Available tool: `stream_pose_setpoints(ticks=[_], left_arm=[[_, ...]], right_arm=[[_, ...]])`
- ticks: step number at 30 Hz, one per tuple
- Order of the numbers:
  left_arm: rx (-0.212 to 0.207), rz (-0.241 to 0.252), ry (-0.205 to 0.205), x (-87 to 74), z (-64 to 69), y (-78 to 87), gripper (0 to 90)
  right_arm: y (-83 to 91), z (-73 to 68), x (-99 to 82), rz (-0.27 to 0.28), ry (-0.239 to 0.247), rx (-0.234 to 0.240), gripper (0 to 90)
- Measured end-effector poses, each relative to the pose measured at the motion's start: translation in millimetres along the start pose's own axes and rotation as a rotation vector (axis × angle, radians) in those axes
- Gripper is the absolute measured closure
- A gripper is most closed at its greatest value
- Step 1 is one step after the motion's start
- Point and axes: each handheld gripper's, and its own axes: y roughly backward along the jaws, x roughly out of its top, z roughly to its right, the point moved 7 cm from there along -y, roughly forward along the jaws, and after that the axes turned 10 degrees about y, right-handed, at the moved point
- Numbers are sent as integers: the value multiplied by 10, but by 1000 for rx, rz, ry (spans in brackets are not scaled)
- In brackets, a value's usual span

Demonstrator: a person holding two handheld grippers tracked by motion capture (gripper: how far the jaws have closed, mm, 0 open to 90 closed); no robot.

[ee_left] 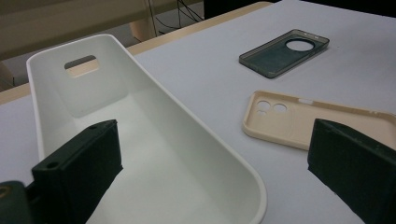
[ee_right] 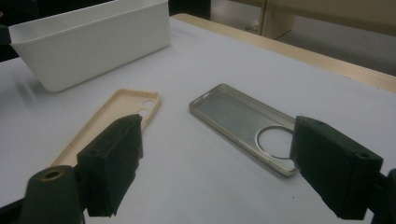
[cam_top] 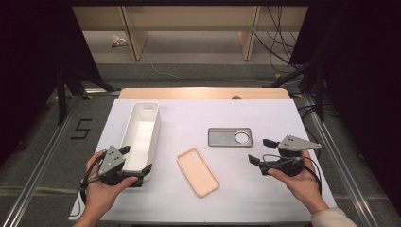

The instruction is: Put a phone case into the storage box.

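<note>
High view: left tongs [cam_top: 139, 165] sit at the near end of the white bin [cam_top: 142, 127], wide open, gripping nothing. Right tongs [cam_top: 260, 151] hover near the right edge of the worktop [cam_top: 265, 198], also wide open and empty, just beside the grey phone case [cam_top: 230, 137]. Beige phone case [cam_top: 197, 171] lies flat mid-worktop, between the two, closer to the near edge.

Left gripper view: jaws straddle the bin's near rim, one jaw inside, one outside; no contact seen. Beige case [ee_left: 317, 122] and grey case [ee_left: 284, 52] lie beyond.

Right gripper view: jaws spread, grey case [ee_right: 243, 126] ahead between them, untouched; beige case [ee_right: 112, 123] to its left, bin [ee_right: 93, 42] behind.
</note>
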Motion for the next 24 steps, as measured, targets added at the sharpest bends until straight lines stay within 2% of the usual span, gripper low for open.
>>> stream_pose_setpoints(ticks=[6,9,10,11,12,13,14,17,18,21,22,24], left_arm=[[1,0,-3,3,-1,3,27],[0,1,0,3,-2,-8,29],[1,2,0,5,-3,-10,30],[2,3,-1,8,-6,-12,30],[5,3,1,9,-8,-12,31],[7,1,1,6,-9,-14,40],[5,0,2,3,-8,-16,40],[1,-5,0,-3,-2,-26,42],[-1,-3,0,0,0,-29,43],[-2,-5,1,-4,2,-31,43],[-2,-6,-1,-5,-1,-27,44],[-2,-3,1,-3,-1,-25,44]], right_arm=[[-30,-7,5,-10,0,-13,201],[-55,3,4,-18,3,-24,280],[-88,10,5,-26,-1,-25,419],[-88,10,5,-26,-1,-25,419],[-108,16,4,-33,5,-31,466],[-166,21,9,-50,21,-36,591],[-166,21,9,-50,21,-36,591],[-279,8,18,-87,43,-28,780],[-364,-5,38,-110,50,-20,870],[-457,-19,78,-130,58,-8,900],[-565,-23,113,-145,63,4,900],[-658,-32,130,-161,67,10,900]])
